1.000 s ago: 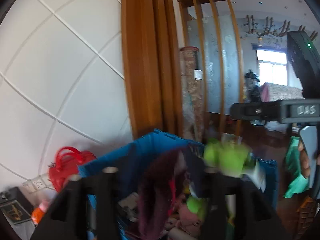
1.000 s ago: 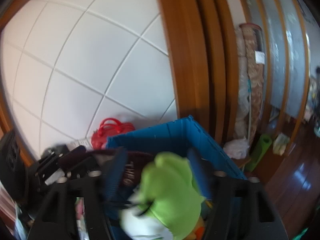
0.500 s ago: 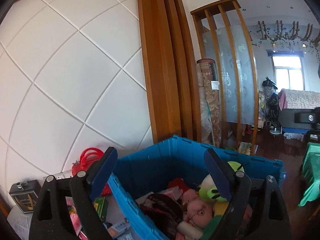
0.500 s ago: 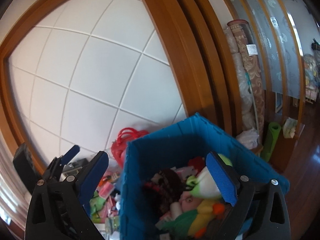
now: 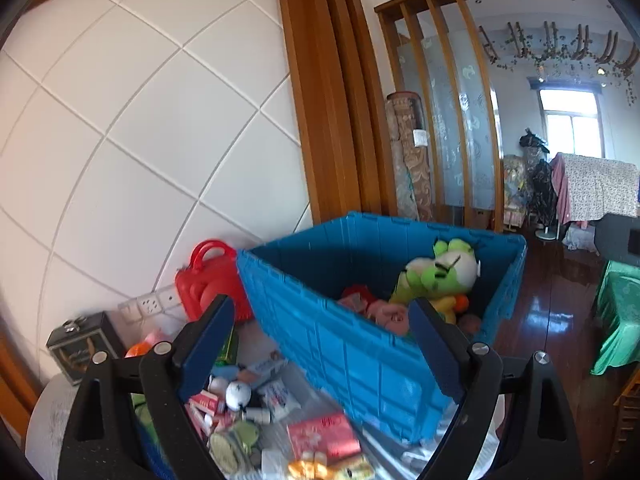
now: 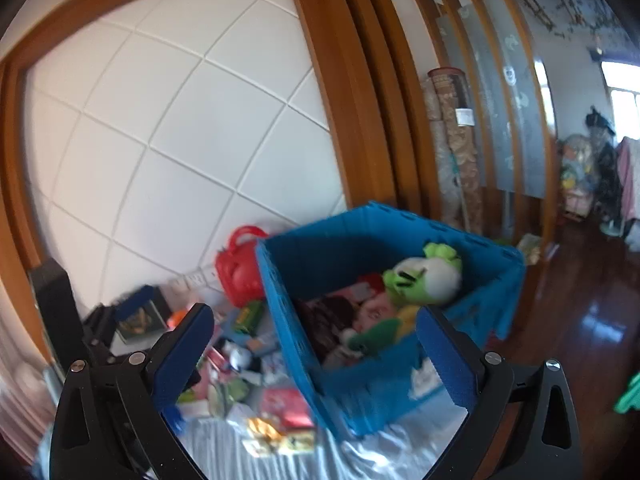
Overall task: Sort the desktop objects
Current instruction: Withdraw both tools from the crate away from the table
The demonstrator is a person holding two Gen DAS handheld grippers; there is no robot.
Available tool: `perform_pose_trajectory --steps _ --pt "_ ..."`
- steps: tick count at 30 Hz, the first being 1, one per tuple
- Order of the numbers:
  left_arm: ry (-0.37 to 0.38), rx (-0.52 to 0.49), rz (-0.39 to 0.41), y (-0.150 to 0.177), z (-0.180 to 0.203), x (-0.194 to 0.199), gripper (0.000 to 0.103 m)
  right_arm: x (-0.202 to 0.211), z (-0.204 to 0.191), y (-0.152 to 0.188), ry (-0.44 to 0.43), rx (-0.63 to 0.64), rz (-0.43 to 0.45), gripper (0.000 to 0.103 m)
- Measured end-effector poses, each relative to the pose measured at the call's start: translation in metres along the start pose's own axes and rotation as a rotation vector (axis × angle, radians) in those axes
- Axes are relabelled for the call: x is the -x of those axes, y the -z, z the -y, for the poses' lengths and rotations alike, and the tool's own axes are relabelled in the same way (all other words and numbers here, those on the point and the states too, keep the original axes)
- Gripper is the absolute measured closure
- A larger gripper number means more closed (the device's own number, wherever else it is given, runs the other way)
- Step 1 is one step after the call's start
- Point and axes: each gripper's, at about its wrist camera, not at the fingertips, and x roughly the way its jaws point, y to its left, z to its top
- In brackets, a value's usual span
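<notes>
Both pairs of fingers stand wide apart, holding nothing: the left gripper and right gripper hover above the table. The blue crate holds a green plush toy atop half-hidden soft toys. Small packets beside it blur together, cut off below.

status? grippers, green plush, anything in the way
Left gripper open, empty. Right gripper open, empty. Green plush lying in blue crate, on top of other toys. Loose clutter on desk beside crate; nothing between fingers.
</notes>
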Motion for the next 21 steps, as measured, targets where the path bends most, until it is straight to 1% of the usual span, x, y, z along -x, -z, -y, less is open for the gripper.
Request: perform_pose_trajectory --steps 2,5,8,9,11,13,14,15,21 --pt "-0.017 0.003 -0.006 0.007 0.004 0.014 0.014 0.01 -0.001 0.011 0.008 -0.006 -0.007 0.001" --pt "-0.063 0.03 0.0 0.013 0.01 0.036 0.014 0.026 0.0 0.026 -0.009 -0.043 -0.021 0.001" --pt "-0.107 0.029 0.02 0.011 0.02 0.055 0.014 0.041 0.0 0.036 0.016 -0.011 -0.012 0.001" --pt "-0.111 0.033 0.019 0.01 0.026 0.061 0.014 0.047 -0.001 0.039 0.028 0.002 -0.004 0.001" --pt "-0.094 0.051 0.018 0.013 0.033 0.069 0.013 0.057 0.001 0.047 0.058 0.02 -0.002 0.001" --pt "-0.114 0.09 0.03 0.018 0.041 0.079 0.008 0.067 0.007 0.057 0.076 0.048 0.002 0.001" --pt "-0.125 0.103 0.031 0.021 0.045 0.082 0.003 0.071 0.01 0.063 0.097 0.067 -0.001 0.001" --pt "-0.131 0.11 0.025 0.024 0.051 0.084 0.001 0.073 0.014 0.067 0.103 0.078 -0.007 0.001" --pt "-0.14 0.117 -0.037 0.038 0.071 0.088 0.001 0.078 0.034 0.081 0.034 0.055 -0.068 0.001"
